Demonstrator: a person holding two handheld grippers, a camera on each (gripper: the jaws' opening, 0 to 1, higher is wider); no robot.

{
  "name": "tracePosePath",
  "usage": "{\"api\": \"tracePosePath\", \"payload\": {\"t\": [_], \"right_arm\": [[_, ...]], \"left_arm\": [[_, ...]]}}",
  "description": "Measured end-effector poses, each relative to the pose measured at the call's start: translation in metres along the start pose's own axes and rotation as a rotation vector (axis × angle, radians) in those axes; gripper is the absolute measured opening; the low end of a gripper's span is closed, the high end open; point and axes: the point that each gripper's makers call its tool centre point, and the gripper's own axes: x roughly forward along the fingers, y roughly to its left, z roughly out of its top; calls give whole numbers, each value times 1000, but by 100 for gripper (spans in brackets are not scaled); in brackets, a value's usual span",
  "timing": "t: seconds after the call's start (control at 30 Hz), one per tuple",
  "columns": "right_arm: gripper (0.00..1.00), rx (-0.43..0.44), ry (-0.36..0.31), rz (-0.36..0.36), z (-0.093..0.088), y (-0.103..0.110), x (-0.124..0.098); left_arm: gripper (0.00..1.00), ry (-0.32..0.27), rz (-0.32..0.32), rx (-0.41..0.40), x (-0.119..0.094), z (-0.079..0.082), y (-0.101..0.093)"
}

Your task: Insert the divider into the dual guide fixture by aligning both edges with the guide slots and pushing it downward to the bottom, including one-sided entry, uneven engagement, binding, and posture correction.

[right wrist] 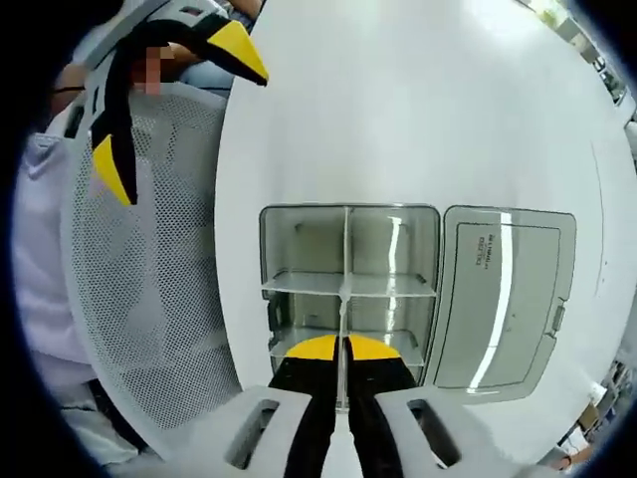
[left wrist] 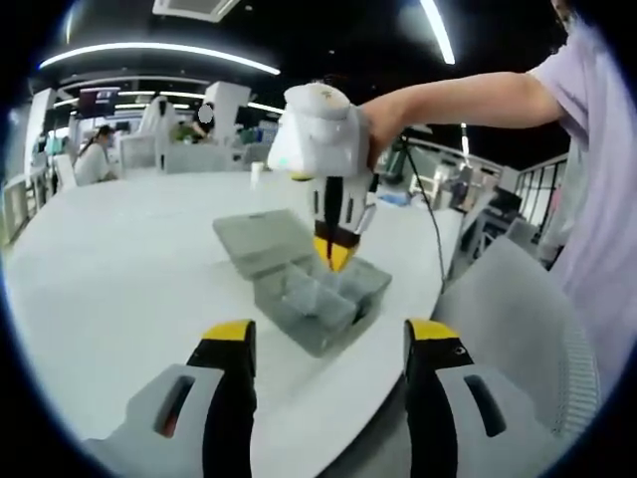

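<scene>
The left gripper (left wrist: 323, 344) hangs back above the desk's (left wrist: 119, 259) near edge, jaws wide and holding nothing, well apart from the box (left wrist: 314, 294). That box is clear grey, its lid (right wrist: 508, 299) hinged open flat beside it, and it sits near the desk edge where a mesh chair (right wrist: 149, 279) stands close.

The right gripper (right wrist: 341, 349) stands over the box, jaws closed narrow on the divider (right wrist: 343, 299), a thin clear strip that runs edge-on down the box's middle and crosses a fitted cross-divider (right wrist: 348, 284).

The step in hand looks like the push down: the divider is entered, but whether both ends sit level in their slots cannot be told. The next move calls for a straight press, kept square so neither end binds, with a small tilt back if one side lags.

Bare desk lies wide beyond the box; on the chair side there is little room.
</scene>
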Motion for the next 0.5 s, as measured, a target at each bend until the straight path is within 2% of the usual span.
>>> {"api": "tracePosePath", "payload": {"t": [0.23, 0.5], "right_arm": [[0, 1, -35, -11, 1, -1, -1], [0, -19, 39, -25, 4, 0, 14]], "left_arm": [[57, 6, -2, 3, 1, -1, 0], [57, 0, 5, -2, 0, 0, 1]]}}
